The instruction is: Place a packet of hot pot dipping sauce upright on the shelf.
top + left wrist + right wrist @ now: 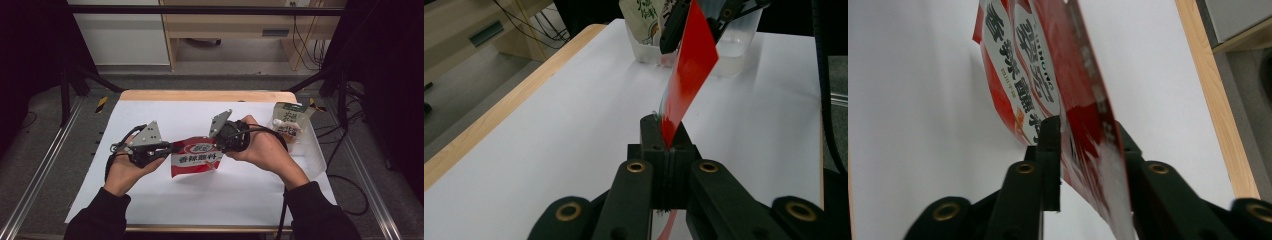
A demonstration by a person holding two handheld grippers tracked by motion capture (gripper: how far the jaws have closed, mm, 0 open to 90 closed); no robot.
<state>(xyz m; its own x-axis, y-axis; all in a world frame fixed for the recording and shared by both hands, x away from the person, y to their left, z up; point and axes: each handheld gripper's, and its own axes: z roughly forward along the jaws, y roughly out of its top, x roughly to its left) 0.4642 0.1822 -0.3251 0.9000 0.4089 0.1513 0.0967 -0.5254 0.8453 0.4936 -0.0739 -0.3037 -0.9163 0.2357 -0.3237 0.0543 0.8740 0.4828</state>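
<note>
Black left gripper (667, 142) and right gripper (1088, 150) — both clamped on glossy red packet (196, 156).

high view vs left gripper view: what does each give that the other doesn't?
The high view alone gives the red packet's printed front, the person's two hands, with the left tool and right tool each clamped on a packet edge above the white sheet.

The left gripper view alone gives its jaws pressed shut on the packet's thin edge, seen edge-on.

Both share the packet, the sheet, the wooden table edge, and the clear tub holding a green-and-white pouch.
</note>
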